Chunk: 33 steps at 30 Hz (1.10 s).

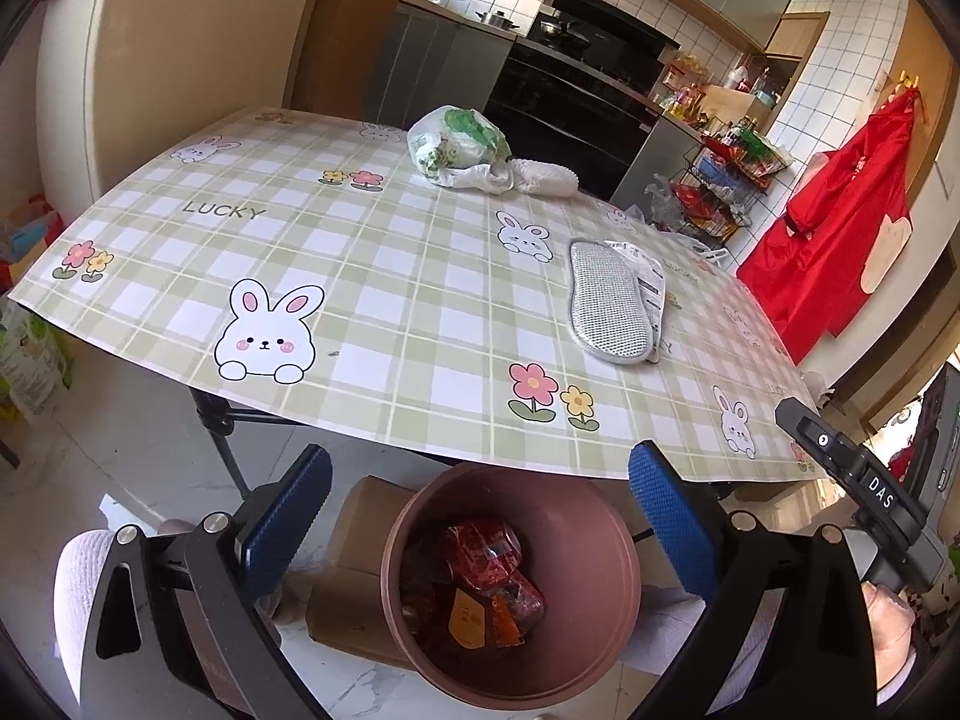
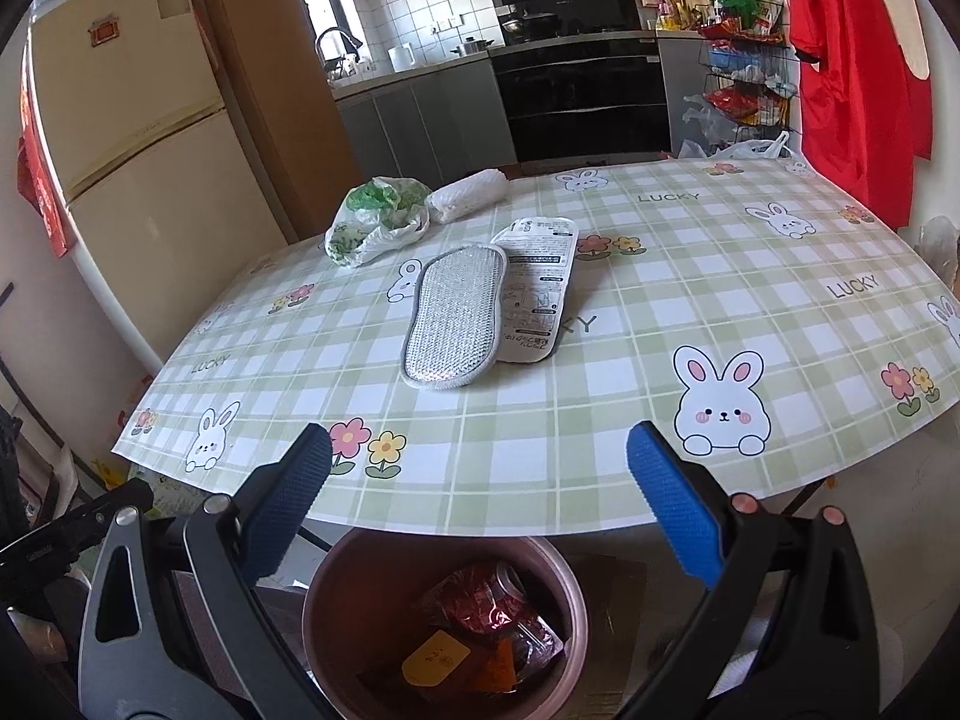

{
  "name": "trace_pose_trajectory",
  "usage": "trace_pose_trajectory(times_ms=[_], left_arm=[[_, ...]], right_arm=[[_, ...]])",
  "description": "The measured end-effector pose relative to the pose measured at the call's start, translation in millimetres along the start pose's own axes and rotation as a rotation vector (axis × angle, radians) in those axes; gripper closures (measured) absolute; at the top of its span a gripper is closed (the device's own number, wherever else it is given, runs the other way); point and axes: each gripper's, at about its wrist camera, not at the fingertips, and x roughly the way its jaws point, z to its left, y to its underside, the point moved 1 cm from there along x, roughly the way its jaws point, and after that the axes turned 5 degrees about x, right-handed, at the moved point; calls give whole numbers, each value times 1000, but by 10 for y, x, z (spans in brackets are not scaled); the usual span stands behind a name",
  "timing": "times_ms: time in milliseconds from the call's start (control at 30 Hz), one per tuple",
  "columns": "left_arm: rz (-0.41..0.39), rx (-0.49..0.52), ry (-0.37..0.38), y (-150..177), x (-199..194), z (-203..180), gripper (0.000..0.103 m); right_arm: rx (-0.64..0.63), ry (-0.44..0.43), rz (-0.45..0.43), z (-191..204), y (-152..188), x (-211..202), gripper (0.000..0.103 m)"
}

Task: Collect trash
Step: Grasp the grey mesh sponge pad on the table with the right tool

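A brown round bin [image 1: 600, 546] [image 2: 558, 588] stands on the floor under the table's near edge, holding red wrappers and an orange packet. My left gripper [image 1: 480, 489] hovers above it, open and empty. My right gripper [image 2: 480, 468] is open too, empty, over the table edge and the bin. On the table lie a silver sponge pad [image 1: 606, 306] [image 2: 453, 318] on its printed packaging sheet [image 1: 651, 282] [image 2: 537, 294], a crumpled white-green plastic bag [image 1: 456, 144] [image 2: 375, 219] and a white foam net roll [image 1: 543, 177] [image 2: 468, 195] beside it.
The table wears a green checked cloth with bunnies [image 1: 336, 276] [image 2: 690, 312]. A cardboard box [image 1: 354, 540] sits on the floor by the bin. Behind are a fridge [image 2: 144, 138], kitchen counters with a black oven [image 2: 582, 96], a wire rack [image 1: 714, 192] and a red garment [image 1: 840, 222].
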Motion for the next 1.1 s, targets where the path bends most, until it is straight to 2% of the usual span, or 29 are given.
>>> trace_pose_trajectory(times_ms=[233,500,667,867,1100], left_arm=[[-23,26,-61,-179,155,212,6],[-64,44,-127,-567,384,536,6],[-74,29,-150,-729,548,719,6],[-44,-13,-136,-715,741,844,6],[-20,-25,-149,-619,844,890,6]], right_arm=[[-89,45,36,268,-433,530,6],[-177,139,191,609,-847,1576,6],[-134,213,262,636,-887,2102,6],[-148,318,333,565,-798,2496,6],[-216,288,339,595,-746,2536,7]])
